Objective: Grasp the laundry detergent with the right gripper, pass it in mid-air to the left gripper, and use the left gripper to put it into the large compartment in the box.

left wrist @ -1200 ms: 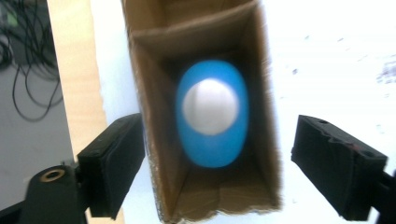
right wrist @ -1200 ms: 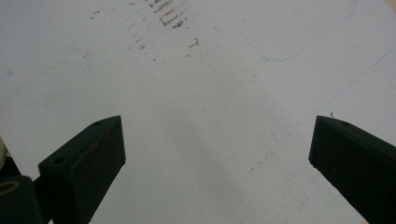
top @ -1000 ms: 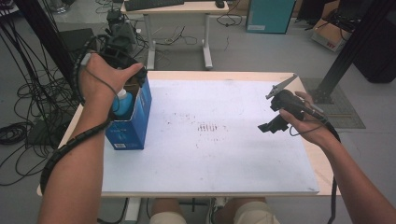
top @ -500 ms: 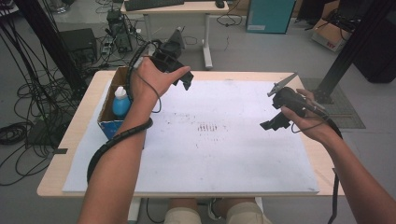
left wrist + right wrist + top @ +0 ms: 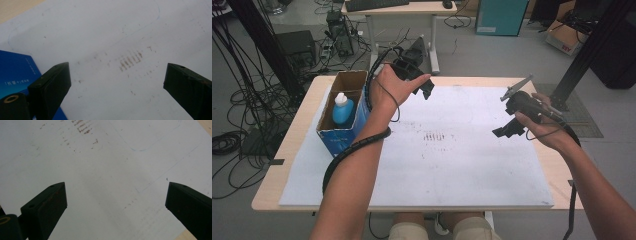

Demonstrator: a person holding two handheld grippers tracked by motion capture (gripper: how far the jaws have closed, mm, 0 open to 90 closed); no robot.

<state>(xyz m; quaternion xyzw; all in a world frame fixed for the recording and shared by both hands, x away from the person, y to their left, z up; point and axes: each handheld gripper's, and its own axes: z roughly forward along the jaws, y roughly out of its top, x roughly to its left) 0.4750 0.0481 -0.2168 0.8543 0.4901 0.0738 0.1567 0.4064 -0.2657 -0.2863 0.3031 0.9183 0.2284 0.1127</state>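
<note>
the blue box (image 5: 343, 131), holding a white-capped bottle (image 5: 342, 106), stood at nine o'clock on the table (image 5: 287, 150). the left gripper (image 5: 424, 90), jaws just opened and empty, hung beside it; the right gripper (image 5: 507, 131) hovered at three o'clock, jaws apart.

Left tongs (image 5: 424, 90) and right tongs (image 5: 507, 131) both gape, raised apart.

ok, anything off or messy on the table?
Only the white sheet: brown scuff marks near its middle and faint pen lines. The blue box stands upright with the bottle inside; nothing spilled.
</note>
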